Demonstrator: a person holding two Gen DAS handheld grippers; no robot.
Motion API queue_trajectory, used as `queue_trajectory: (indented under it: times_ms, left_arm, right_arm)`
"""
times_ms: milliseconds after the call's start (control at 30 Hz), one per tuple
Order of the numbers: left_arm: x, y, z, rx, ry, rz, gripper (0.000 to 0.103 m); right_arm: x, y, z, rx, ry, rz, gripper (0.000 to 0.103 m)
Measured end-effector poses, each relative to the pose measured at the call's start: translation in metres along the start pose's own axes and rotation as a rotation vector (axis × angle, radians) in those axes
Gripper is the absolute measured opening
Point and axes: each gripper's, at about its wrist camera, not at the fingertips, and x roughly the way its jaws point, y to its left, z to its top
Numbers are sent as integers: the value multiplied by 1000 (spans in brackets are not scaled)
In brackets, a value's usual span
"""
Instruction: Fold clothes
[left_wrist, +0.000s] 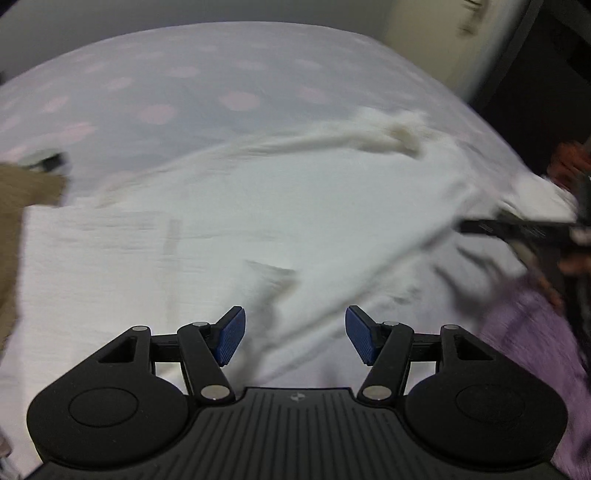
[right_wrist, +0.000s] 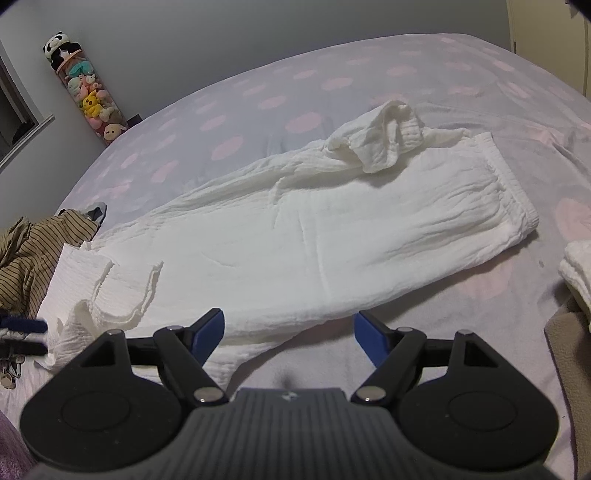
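Note:
White crinkled trousers (right_wrist: 332, 236) lie flat on the bed, folded lengthwise, waistband at the right, leg hems at the lower left, one part bunched up at the top. My right gripper (right_wrist: 289, 338) is open and empty, just above the near edge of the trousers. My left gripper (left_wrist: 294, 338) is open and empty, low over the same white cloth (left_wrist: 229, 221); that view is blurred. The left gripper's blue tips show at the left edge of the right wrist view (right_wrist: 22, 326), next to the leg hems.
The bed has a lilac sheet with pink dots (right_wrist: 295, 92). A brown striped garment (right_wrist: 33, 251) lies at the left. Another white cloth (right_wrist: 576, 269) and a beige one lie at the right. A purple fabric (left_wrist: 535, 350) is near. A tube of plush toys (right_wrist: 88, 96) stands by the wall.

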Motion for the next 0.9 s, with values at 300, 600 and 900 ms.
queue_trajectory:
  times_ms: [300,600,900]
  left_arm:
    - [54,-31,-14,123,115,191,58]
    - [68,14,-5,-71,167,208,12]
    - [23,4,-16,-4,311,-65,16]
  right_arm:
    - [0,-1,0,9,2,9,81]
    - [0,-2,-1,17,2,13,81]
    - [0,-1,0,10,8,8,81]
